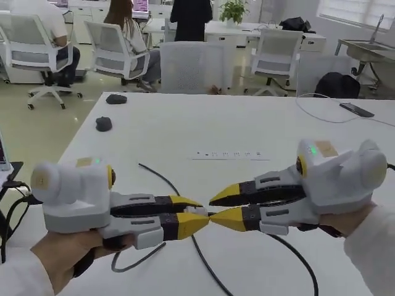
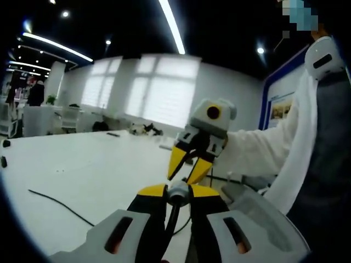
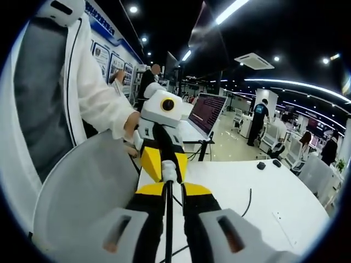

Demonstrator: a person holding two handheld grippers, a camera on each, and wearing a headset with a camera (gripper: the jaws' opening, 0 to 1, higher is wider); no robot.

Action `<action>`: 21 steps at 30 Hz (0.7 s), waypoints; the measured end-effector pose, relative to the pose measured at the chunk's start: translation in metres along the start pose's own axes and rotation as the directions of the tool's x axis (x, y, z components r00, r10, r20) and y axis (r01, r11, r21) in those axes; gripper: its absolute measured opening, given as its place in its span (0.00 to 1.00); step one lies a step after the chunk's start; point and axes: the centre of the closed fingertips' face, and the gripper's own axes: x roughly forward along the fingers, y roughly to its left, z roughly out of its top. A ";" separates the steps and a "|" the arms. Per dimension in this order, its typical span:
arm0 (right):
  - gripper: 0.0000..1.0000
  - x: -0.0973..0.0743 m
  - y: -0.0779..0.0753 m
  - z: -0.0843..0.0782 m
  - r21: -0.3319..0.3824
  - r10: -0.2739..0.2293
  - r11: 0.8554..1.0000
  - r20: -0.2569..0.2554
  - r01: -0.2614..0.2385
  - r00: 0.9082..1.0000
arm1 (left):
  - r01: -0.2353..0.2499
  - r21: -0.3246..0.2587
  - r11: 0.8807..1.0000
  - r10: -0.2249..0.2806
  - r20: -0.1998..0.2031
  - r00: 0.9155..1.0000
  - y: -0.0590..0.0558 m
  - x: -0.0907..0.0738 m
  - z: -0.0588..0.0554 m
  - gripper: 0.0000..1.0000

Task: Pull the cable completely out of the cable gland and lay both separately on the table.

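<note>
Two grippers met tip to tip above the white table (image 1: 247,123), near edge, head view. Left gripper (image 1: 196,213) in from the left, right gripper (image 1: 217,208) in from the right, a hand under each. Black cable (image 1: 207,265) slack on the table beneath both, trailing far-left and off the near edge. Gland itself too small to make out at the meeting point. Two dark mice (image 1: 103,123) at the far left of the table, a phone (image 1: 357,110) at the far right.

Left gripper view: left gripper (image 2: 178,189) closed down on the cable gland (image 2: 178,193), a small grey round part touching both yellow tips. Cable (image 2: 171,224) running back from the gland down between these jaws. Right gripper (image 2: 187,167) facing just beyond, tips a little apart in a narrow V.

Right gripper view: right gripper (image 3: 174,189) with jaws narrow, cable (image 3: 168,219) straight along the slot and lying against one jaw, a sliver of gap on the other side; clamped or merely guided, cannot tell. Gland (image 3: 169,172) just past the tips, pale, held in the yellow tips of the left gripper (image 3: 166,167). Cable not out of the gland. Open laptop (image 3: 205,112) on the table farther off.
</note>
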 end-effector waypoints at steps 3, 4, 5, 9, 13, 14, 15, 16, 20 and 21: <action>0.10 -0.001 -0.001 0.002 0.014 0.009 1.000 0.020 -0.010 1.000 | 0.005 -0.006 1.000 -0.005 0.006 1.000 -0.001 -0.002 0.002 0.16; 0.10 0.000 -0.001 0.003 0.015 0.013 1.000 0.023 -0.014 1.000 | 0.005 -0.003 1.000 -0.005 0.008 1.000 -0.001 -0.002 0.002 0.16; 0.10 0.000 -0.001 0.003 0.015 0.014 1.000 0.024 -0.015 1.000 | 0.005 -0.003 1.000 -0.005 0.010 1.000 0.000 -0.003 0.003 0.16; 0.04 0.003 0.001 0.003 0.016 0.040 0.999 0.022 -0.041 0.999 | 0.002 -0.006 1.000 -0.002 0.022 1.000 0.002 -0.003 0.006 0.16; 0.03 0.005 0.001 0.004 0.009 0.044 0.999 0.029 -0.044 0.999 | -0.003 -0.005 1.000 0.003 0.026 1.000 0.004 -0.005 0.008 0.16; 0.03 0.005 0.001 0.004 0.014 0.045 0.999 0.034 -0.046 0.998 | -0.002 -0.008 1.000 0.002 0.027 1.000 0.005 -0.006 0.009 0.16; 0.03 0.005 0.001 0.005 0.015 0.045 0.999 0.036 -0.046 0.998 | -0.002 -0.007 1.000 0.002 0.027 1.000 0.004 -0.006 0.009 0.16; 0.03 0.006 0.001 0.005 0.008 0.044 0.999 0.038 -0.044 0.998 | -0.003 -0.007 1.000 0.003 0.027 1.000 0.005 -0.006 0.009 0.16; 0.03 0.006 0.000 0.004 -0.003 0.039 0.999 0.034 -0.039 0.999 | -0.004 -0.007 1.000 0.004 0.018 1.000 0.005 -0.008 0.007 0.16; 0.03 0.006 0.000 0.004 -0.003 0.038 0.999 0.034 -0.037 0.999 | -0.005 -0.008 1.000 0.005 0.017 1.000 0.006 -0.009 0.007 0.16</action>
